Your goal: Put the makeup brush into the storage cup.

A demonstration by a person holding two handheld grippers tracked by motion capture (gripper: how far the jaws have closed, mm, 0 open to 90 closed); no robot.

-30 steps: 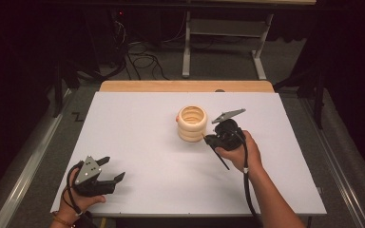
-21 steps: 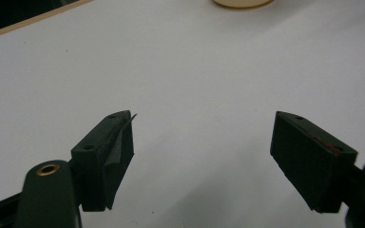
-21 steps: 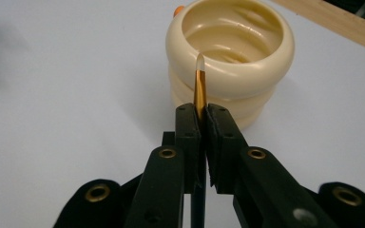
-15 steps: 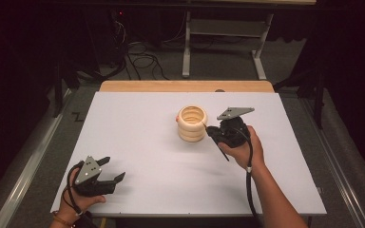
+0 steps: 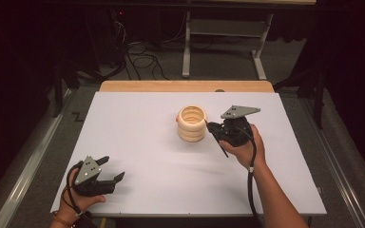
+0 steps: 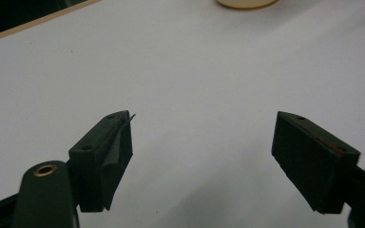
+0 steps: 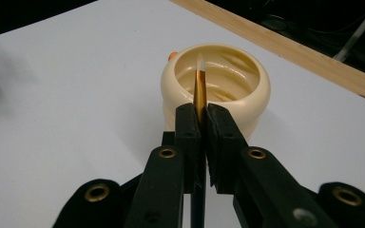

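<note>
A cream, glossy ribbed holder (image 5: 192,124), shaped like stacked rounded rings with an open top, stands on the matte white table (image 5: 138,142) just past its middle, toward twelve o'clock. The right gripper (image 7: 201,116), at the holder's three o'clock, has its flat black jaws clamped on a thin amber stick (image 7: 200,90) whose pale tip points over the holder's mouth. The left gripper (image 6: 202,142) rests near the table's seven o'clock corner, its blocky black jaws spread wide with bare tabletop between them.
</note>
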